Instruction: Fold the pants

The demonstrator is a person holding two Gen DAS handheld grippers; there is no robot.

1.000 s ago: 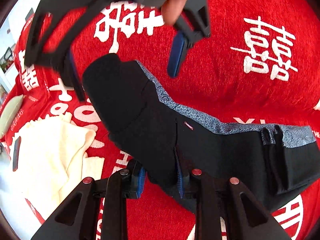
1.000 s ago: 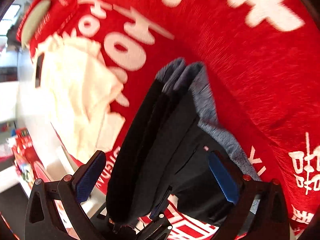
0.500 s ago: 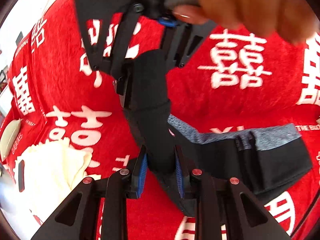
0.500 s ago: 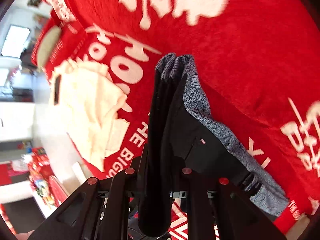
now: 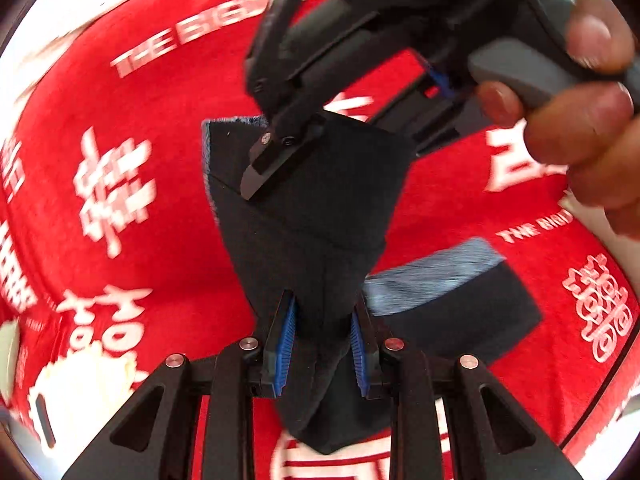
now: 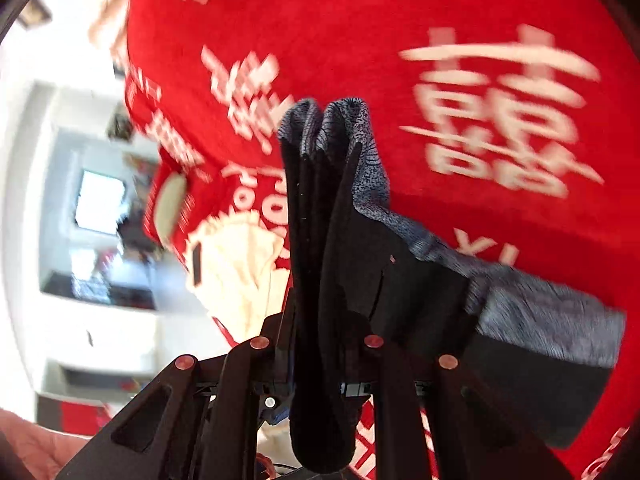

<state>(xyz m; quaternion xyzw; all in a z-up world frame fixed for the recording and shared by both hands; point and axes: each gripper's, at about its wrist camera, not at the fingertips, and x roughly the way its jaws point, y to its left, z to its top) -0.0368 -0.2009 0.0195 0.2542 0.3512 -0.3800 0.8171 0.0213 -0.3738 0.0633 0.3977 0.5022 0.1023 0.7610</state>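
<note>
Both tools are clenched on the black pants (image 5: 320,208). Left tool (image 5: 322,350): its blue pads pinch a bunched section of dark fabric at 6 o'clock in the left wrist view. Right tool (image 5: 280,148): it enters that view from 1 o'clock, gripped by a hand (image 5: 580,120), and its dark fingertip bites the upper edge of the raised fabric near centre. In the right wrist view the right tool (image 6: 320,364) holds several stacked layers between its jaws.

Change since a second ago: the right tool stood wide open around the pant edge; it has closed on the fabric. Both tools have then lifted, so the gripped end, which lay flat on the red blanket (image 5: 140,220), now hangs clear of it as a raised flap. The rest of the garment, with its grey speckled waistband (image 6: 548,312), trails onto the blanket at 4 o'clock in both views.

Assessment: the two-point grasp is complete and the fold stroke appears under way. The next move likely carries the raised end over the resting portion, toward the waistband. Motion blur suggests a fast transfer; thick layers could slip from either grip.

A cream cloth (image 6: 240,268) lies apart at 9 o'clock.
</note>
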